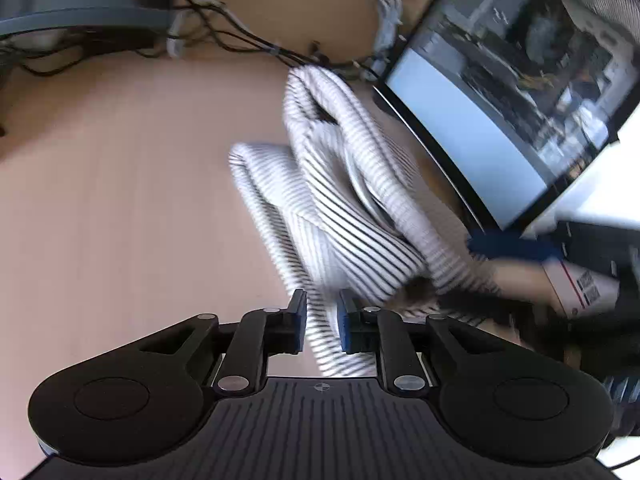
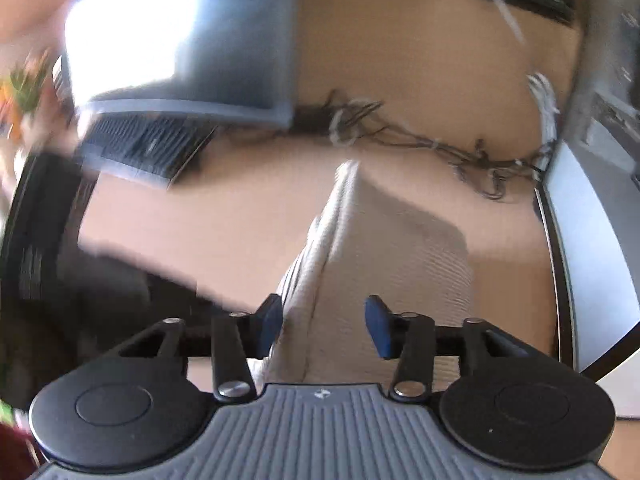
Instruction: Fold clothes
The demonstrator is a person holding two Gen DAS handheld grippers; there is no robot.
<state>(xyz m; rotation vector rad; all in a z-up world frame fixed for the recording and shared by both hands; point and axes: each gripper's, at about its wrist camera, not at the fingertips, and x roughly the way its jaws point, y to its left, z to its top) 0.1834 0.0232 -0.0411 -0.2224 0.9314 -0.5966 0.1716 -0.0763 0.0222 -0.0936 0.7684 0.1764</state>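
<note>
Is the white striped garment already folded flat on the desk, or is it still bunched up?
Still bunched up: the white striped garment hangs crumpled, pinched by the left gripper, not flat on the wooden desk.

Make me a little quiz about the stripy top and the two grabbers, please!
1. True or false: the left gripper has the striped top pinched between its fingers.
2. What stands on the table just beyond the top in the left view? A) a monitor B) a kettle C) a lamp
3. Fill in: the right gripper's fingers stand ____, with cloth between them.

Key: 1 true; 2 A; 3 apart (open)
</note>
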